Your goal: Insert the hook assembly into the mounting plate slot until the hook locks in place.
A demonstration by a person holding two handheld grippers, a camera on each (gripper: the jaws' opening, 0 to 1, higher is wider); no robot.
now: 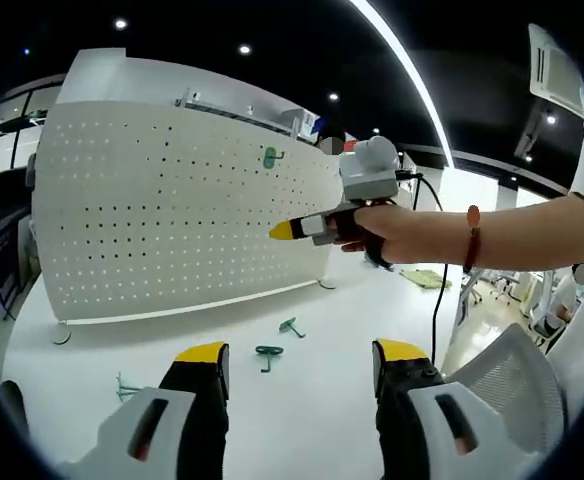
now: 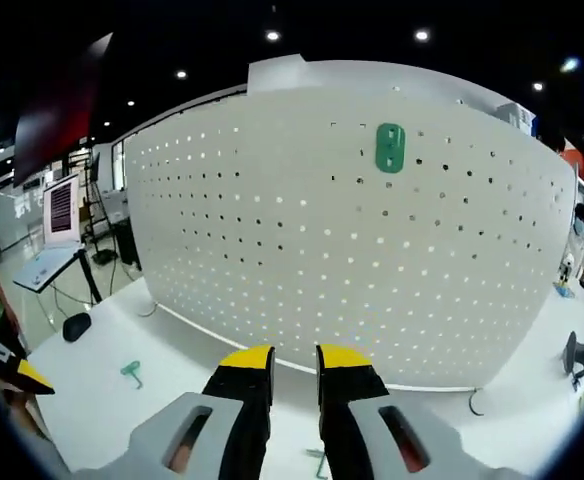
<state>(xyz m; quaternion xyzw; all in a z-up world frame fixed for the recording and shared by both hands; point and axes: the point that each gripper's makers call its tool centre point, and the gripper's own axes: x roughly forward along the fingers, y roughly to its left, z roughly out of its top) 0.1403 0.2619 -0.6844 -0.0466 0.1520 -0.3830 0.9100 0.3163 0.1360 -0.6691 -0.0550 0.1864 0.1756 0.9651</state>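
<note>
A white pegboard (image 1: 172, 210) stands upright on the white table (image 1: 302, 420), with one green hook (image 1: 272, 156) mounted near its upper right. In the right gripper view the same pegboard (image 2: 352, 250) faces me, the green hook (image 2: 390, 147) high on it. My right gripper (image 2: 295, 360) is close to shut with nothing between its jaws. A hand holds this right gripper (image 1: 282, 230) against the board's lower right, below the hook. My left gripper (image 1: 302, 352) hangs open over the table. Loose green hooks (image 1: 269, 352) (image 1: 291, 326) (image 1: 125, 386) lie before the board.
Another loose green hook (image 2: 132, 372) lies on the table at left, near a black object (image 2: 76, 325). A black item (image 2: 578, 355) stands at the far right. A cable (image 1: 435, 300) trails from the held gripper. Office chairs (image 1: 512, 360) stand beyond the table edge.
</note>
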